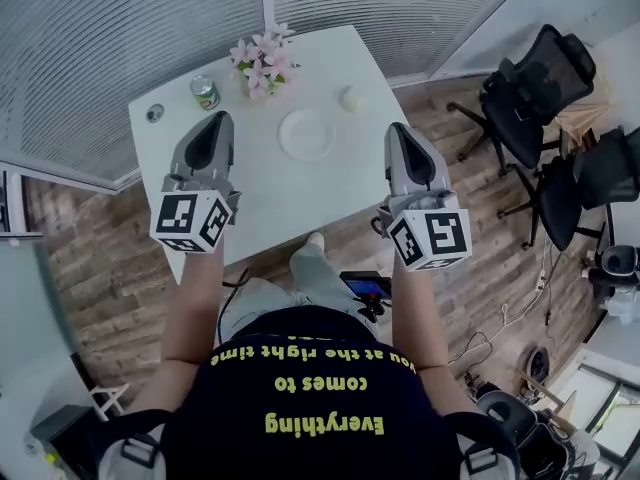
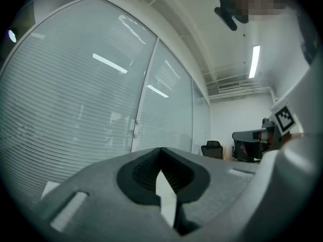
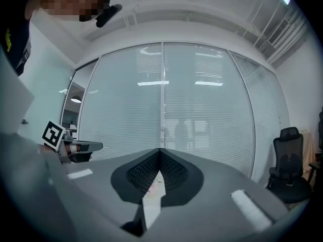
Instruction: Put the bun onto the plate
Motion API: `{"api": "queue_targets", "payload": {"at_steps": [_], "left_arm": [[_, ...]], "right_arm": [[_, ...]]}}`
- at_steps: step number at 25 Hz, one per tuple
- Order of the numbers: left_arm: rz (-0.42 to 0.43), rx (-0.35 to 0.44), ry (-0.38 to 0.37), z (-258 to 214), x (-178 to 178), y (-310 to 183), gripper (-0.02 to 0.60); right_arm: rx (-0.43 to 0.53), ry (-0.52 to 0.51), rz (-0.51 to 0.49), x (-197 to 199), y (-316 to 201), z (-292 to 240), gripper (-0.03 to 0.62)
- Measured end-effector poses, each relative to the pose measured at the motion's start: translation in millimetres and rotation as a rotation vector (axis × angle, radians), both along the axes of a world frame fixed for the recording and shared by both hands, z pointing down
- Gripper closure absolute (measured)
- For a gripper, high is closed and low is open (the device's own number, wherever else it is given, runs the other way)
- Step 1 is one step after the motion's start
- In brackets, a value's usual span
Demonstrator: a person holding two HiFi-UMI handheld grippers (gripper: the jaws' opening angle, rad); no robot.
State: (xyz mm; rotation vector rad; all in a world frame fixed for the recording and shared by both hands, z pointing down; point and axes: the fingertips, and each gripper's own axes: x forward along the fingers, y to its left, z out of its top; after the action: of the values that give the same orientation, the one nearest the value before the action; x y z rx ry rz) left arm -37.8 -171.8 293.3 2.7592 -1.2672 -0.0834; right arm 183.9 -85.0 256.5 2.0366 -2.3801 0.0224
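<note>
The bun (image 1: pixel 350 99) lies on the table (image 1: pixel 262 193) just beyond the plate (image 1: pixel 307 134), to its right and not touching it. The plate holds nothing, so no step of the task looks done. On either side of the plate, the left hand-held gripper (image 1: pixel 221 120) and right hand-held gripper (image 1: pixel 396 130) hover with jaws together and empty. Grasping, carrying and placing are all left to do.

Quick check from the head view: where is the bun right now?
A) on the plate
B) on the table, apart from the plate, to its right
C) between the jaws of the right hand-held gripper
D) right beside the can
B: the bun sits on the bare table, apart from the empty plate.
</note>
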Motion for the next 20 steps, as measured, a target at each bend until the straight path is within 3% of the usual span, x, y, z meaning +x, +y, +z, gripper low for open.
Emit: {"api": "queue_targets", "payload": {"at_steps": [9, 20], "left_arm": [[-0.119, 0.033, 0.032, -8, 18, -26, 0.581], [-0.105, 0.028, -0.021, -5, 45, -38, 0.581]], "right_arm": [[0.005, 0.004, -0.108, 36, -49, 2, 0.589], [-0.003, -0.018, -0.146, 53, -78, 7, 0.589]]}}
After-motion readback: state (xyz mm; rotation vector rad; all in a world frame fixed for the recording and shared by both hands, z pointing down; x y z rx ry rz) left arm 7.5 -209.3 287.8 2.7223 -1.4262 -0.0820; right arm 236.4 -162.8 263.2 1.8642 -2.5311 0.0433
